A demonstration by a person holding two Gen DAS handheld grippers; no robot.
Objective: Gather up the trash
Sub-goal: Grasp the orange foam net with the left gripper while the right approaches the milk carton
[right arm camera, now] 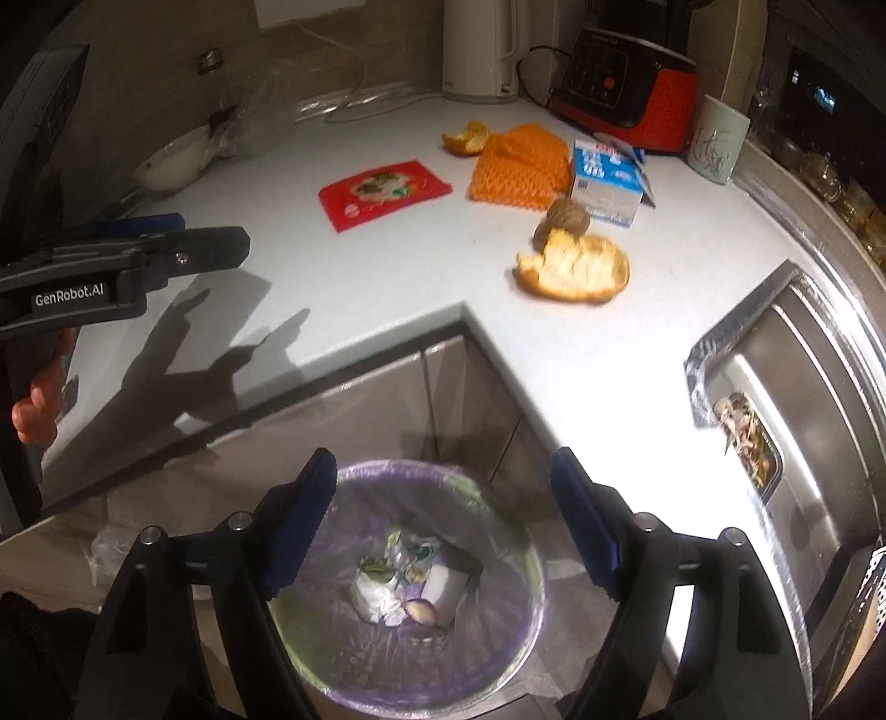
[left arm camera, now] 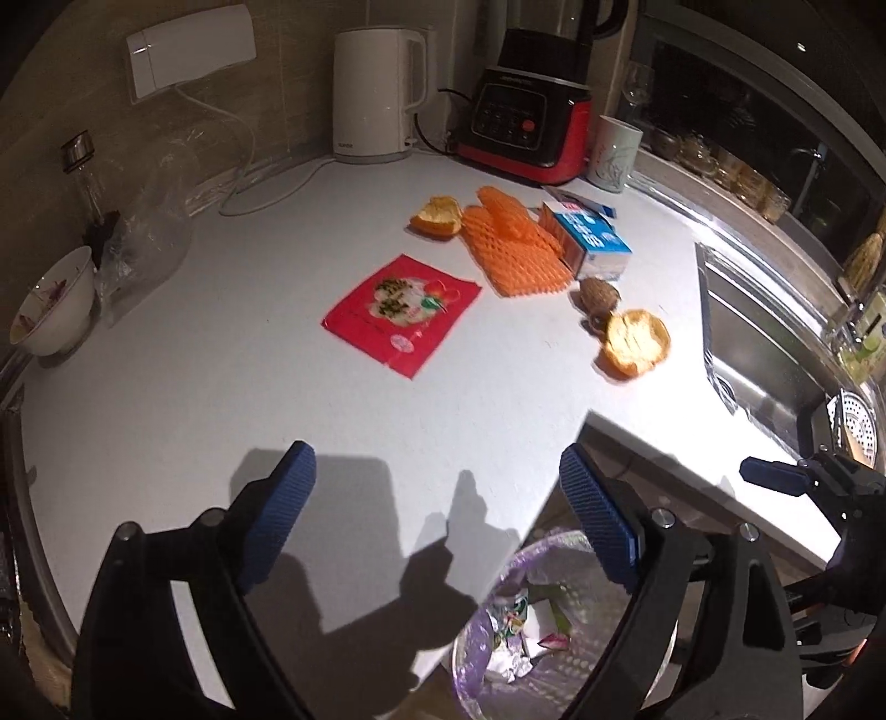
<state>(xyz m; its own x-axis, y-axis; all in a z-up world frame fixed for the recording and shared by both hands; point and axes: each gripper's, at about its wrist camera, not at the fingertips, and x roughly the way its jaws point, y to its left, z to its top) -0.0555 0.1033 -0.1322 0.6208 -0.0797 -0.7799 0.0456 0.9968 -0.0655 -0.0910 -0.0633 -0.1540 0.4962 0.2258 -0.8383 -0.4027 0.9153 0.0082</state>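
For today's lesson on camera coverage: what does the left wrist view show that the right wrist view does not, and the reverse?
Only the left wrist view shows the white wall socket plate and the whole white electric kettle.

Only the right wrist view shows the food tray in the steel sink, a person's fingers on the left gripper's handle, and the whole purple-lined round bin under the open right gripper.

Both show the red flat wrapper, orange foam net, blue-and-white milk carton, orange peels, and the open left gripper.
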